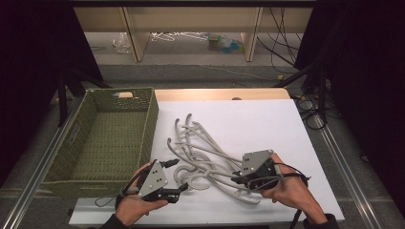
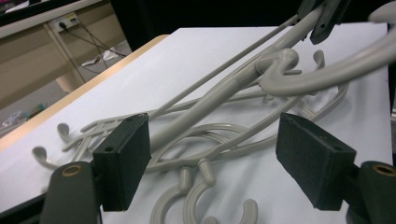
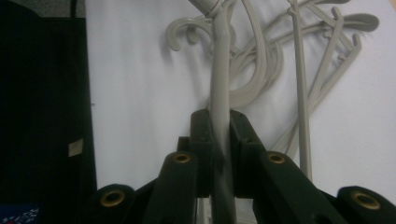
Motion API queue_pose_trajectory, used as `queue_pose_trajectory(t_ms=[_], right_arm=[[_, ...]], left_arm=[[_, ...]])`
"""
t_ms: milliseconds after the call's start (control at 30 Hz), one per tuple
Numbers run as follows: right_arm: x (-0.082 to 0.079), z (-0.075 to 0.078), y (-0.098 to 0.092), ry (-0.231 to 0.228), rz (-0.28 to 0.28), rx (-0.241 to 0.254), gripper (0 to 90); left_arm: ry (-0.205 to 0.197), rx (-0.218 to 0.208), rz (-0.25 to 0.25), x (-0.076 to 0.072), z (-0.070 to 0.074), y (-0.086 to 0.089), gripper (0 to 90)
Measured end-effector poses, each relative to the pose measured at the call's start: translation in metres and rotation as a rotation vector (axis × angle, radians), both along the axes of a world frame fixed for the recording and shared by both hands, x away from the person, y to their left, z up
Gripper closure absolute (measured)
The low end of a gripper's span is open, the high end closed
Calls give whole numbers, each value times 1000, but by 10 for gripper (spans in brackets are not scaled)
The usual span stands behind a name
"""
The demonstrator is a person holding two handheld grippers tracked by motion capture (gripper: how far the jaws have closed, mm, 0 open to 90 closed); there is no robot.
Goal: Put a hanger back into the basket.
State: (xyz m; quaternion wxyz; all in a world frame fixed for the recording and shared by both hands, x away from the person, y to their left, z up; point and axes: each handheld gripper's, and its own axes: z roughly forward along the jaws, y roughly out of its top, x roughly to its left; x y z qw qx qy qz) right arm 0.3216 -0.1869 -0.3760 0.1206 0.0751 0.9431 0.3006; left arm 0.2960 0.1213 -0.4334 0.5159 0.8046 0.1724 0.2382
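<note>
A tangled heap of pale grey plastic hangers (image 1: 205, 152) is spread over the white surface (image 1: 267, 124), just beside a green woven basket (image 1: 71, 157) that stands empty at the left. One hanger's arm (image 3: 219, 88) is clamped between the closed jaws of the right tool (image 1: 249, 181), and in the left gripper view that arm is seen lifted clear of the heap. The left tool (image 1: 177, 176) is held wide open at the near edge of the pile, its pads (image 2: 122, 158) on either side of the hooks, with nothing gripped. The hangers are judged to be light, stiff and smooth, so a thin round arm may be expected to twist or slip within flat pads; a hold near the neck, where hook meets shoulders, would probably be steadier. Because hooks and arms are interlocked, neighbours are likely to be dragged along when one is raised, and the open tool could be used to pin the rest down. How many hangers make up the heap cannot be told with certainty. The white sheet is laid over a wooden top, whose bare edge is seen at the far side. Beyond it a grey floor, trailing cables (image 1: 282, 43), pale furniture legs and dark curtains at both sides are visible.
</note>
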Motion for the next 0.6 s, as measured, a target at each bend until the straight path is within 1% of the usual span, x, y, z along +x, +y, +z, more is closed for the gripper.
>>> queue_pose_trajectory(t_ms=[33, 67, 133, 167, 200, 233, 267, 300, 367, 400, 433, 467, 533, 600], right_arm=[[-2, 0, 1, 11, 13, 3, 825], [-2, 0, 1, 21, 26, 6, 826], [-3, -1, 1, 47, 40, 11, 825], [-4, -2, 2, 53, 48, 12, 826], [-5, -2, 3, 67, 65, 9, 826], [-5, -3, 3, 66, 71, 10, 825], [-5, -3, 3, 74, 76, 11, 825], [-6, -3, 4, 76, 77, 12, 825], [-7, -3, 4, 81, 85, 11, 825], [-7, -3, 5, 79, 92, 11, 825], [-7, -3, 5, 88, 104, 11, 825], [-7, -3, 5, 93, 109, 12, 825], [-8, -4, 6, 95, 115, 18, 825], [-7, -4, 6, 102, 125, 21, 825]], left_arm=[[-17, 13, -12, 1, 0, -1, 259], [-25, 13, -25, 2, -1, -2, 260], [-24, 20, -40, 3, -2, -4, 270], [-30, 36, -48, 4, -3, -4, 272], [-23, 39, -56, 4, -4, -4, 272], [-21, 46, -63, 4, -5, -5, 279], [-22, 53, -73, 5, -5, -5, 294], [-10, 56, -81, 4, -6, -7, 301], [-7, 71, -105, 5, -6, -8, 356], [-1, 81, -110, 5, -7, -9, 364], [-2, 91, -117, 6, -7, -9, 381], [10, 97, -133, 6, -9, -11, 404], [18, 121, -151, 6, -10, -13, 425], [36, 139, -169, 6, -10, -15, 470]])
